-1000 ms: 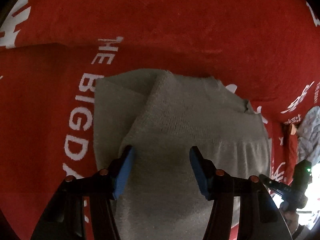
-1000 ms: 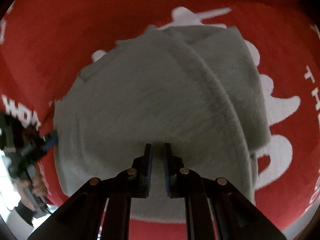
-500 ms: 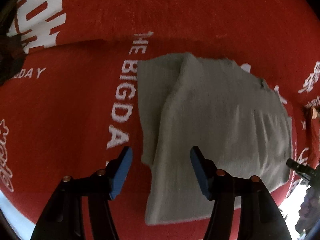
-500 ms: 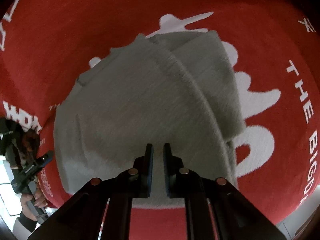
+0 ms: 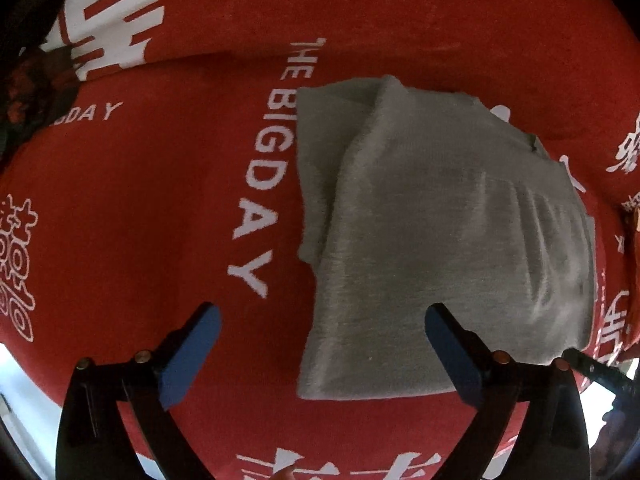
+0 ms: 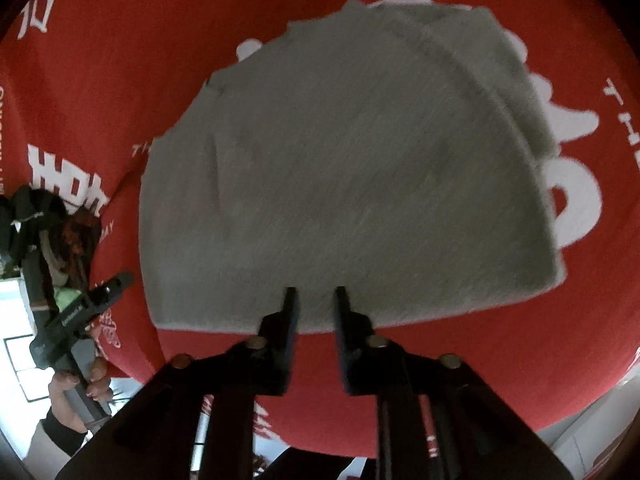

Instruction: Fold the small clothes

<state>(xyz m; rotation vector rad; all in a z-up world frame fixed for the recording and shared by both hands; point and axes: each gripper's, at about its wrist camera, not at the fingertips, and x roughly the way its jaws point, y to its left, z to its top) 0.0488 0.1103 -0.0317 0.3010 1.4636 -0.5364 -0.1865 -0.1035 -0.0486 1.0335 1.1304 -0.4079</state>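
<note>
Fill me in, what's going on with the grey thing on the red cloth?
A person with two handheld grippers is folding a small grey knit garment on a red printed cloth. It lies folded flat. The left gripper is wide open, holding nothing. The right gripper hovers at the near edge, jaws slightly apart, gripping nothing visible.

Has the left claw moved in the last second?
Yes. The left claw backed away leftward off the grey garment; the "BIG DAY" lettering now shows fully.

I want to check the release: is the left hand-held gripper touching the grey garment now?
Cannot tell. In the left wrist view the left hand-held gripper is wide open; one fingertip overlaps the grey garment, with no visible contact or gap.
</note>
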